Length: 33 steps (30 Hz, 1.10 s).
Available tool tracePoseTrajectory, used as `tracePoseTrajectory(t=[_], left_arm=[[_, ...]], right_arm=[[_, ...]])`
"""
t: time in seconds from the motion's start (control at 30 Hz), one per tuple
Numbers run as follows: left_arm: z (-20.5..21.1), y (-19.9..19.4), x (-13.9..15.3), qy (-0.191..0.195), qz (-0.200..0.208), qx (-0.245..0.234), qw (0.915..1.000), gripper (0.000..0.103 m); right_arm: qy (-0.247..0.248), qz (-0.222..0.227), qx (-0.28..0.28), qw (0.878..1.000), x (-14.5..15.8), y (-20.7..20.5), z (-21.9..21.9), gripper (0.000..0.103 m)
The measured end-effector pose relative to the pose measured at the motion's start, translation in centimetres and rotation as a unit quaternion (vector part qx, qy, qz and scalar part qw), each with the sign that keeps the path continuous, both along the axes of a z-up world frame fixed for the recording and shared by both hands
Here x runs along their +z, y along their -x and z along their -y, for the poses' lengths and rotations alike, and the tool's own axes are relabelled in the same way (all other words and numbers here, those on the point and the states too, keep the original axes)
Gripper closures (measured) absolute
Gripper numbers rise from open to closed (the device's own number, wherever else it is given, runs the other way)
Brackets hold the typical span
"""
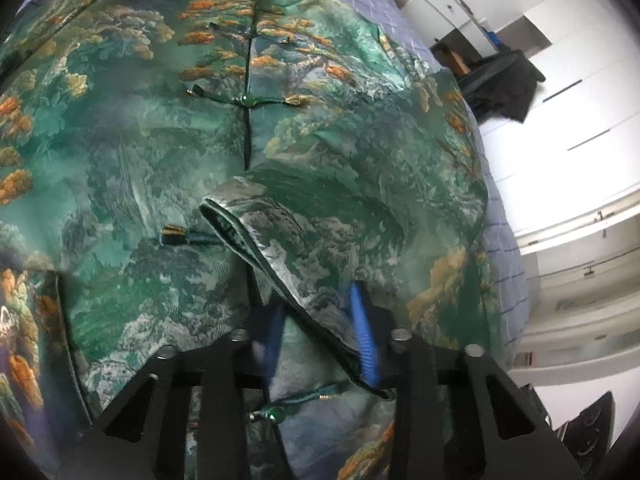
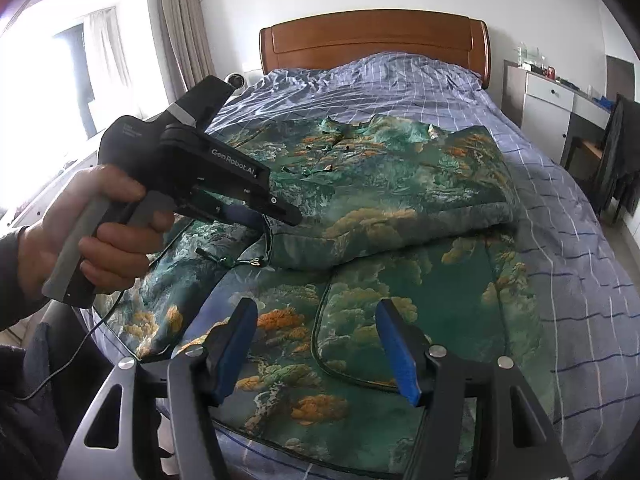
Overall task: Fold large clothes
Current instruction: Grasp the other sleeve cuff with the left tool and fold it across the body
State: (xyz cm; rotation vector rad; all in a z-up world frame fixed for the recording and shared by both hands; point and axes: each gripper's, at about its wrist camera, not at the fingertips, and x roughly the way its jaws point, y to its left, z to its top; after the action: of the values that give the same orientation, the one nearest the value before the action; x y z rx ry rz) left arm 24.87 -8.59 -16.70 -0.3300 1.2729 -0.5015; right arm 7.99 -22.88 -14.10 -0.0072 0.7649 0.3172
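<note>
- A large green garment [image 2: 384,200] with orange cloud-like patterns and knotted frog fastenings lies spread on the bed [image 2: 560,240], covering most of the checked blue bedsheet [image 2: 400,88] between the wooden headboard [image 2: 374,40] and the foot of the bed.
- One part of the garment is folded over onto its body, making a thick layered fold across the middle of the bed; the lower skirt lies flat toward the foot.
- The left gripper [image 1: 320,332] has its blue-padded fingers [image 1: 364,336] closed in on a dark-piped edge of the garment, the cloth pinched between the pads and lifted a little off the layer beneath.
- From the right wrist view, the left gripper [image 2: 280,210] is held in the person's hand [image 2: 96,232] over the side of the bed nearest the window [image 2: 60,92], its tip down at the folded edge.
- The right gripper [image 2: 316,348] hangs above the foot of the bed, its blue pads [image 2: 394,350] spread wide apart with nothing between them; the garment's hem lies below, not touched.
- Beyond the far side of the bed stand white drawers [image 2: 548,100] and a chair draped with dark clothes [image 2: 620,152].
</note>
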Motion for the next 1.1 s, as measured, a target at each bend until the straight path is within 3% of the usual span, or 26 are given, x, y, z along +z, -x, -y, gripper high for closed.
tracePoseTrajectory(t=[0.07, 0.13, 0.23, 0.33, 0.57, 0.73, 0.83, 0.93, 1.0, 1.07, 1.1], left_arm=[[-0.3, -0.4, 0.0, 0.01, -0.003, 0.005, 0.9999, 0.094], [-0.5, -0.4, 0.3, 0.019, -0.001, 0.006, 0.9998, 0.096], [-0.5, -0.3, 1.4, 0.019, 0.013, -0.001, 0.9997, 0.098], [-0.6, -1.4, 4.3, 0.01, 0.053, -0.014, 0.9985, 0.098], [-2.1, -9.3, 8.6, -0.021, 0.116, -0.002, 0.993, 0.098], [-2.7, -14.3, 7.5, -0.051, 0.127, 0.019, 0.9904, 0.098], [-3.8, -15.6, 4.7, -0.064, 0.108, 0.034, 0.9916, 0.097], [-4.3, -16.2, 1.3, -0.078, 0.07, 0.041, 0.9937, 0.089], [-4.8, -15.8, 0.5, -0.087, 0.061, 0.048, 0.9932, 0.083], [-5.2, -15.3, 0.4, -0.077, 0.067, 0.047, 0.9937, 0.06], [-5.4, -14.9, 0.6, -0.076, 0.076, 0.049, 0.993, 0.057]], right_arm=[[-0.002, 0.003, -0.002, 1.0, 0.1, 0.0, 0.0, 0.04], [-0.003, 0.004, -0.003, 1.0, 0.1, 0.1, -0.1, 0.04], [-0.006, 0.006, -0.008, 1.0, 0.2, 0.3, 0.0, 0.04], [-0.01, 0.011, -0.015, 1.0, 0.4, 0.3, 0.4, 0.04], [-0.003, 0.022, -0.039, 0.999, 1.6, -1.6, 3.0, 0.04], [0.012, 0.034, -0.07, 0.997, 3.2, -4.9, 6.5, 0.04], [0.027, 0.038, -0.078, 0.996, 4.0, -7.5, 8.2, 0.04], [0.042, 0.032, -0.082, 0.995, 4.0, -11.4, 9.9, 0.04], [0.055, 0.026, -0.083, 0.995, 3.9, -14.2, 10.6, 0.04], [0.066, 0.018, -0.079, 0.995, 3.5, -17.2, 11.1, 0.04], [0.066, 0.015, -0.078, 0.995, 3.4, -19.2, 11.4, 0.04]])
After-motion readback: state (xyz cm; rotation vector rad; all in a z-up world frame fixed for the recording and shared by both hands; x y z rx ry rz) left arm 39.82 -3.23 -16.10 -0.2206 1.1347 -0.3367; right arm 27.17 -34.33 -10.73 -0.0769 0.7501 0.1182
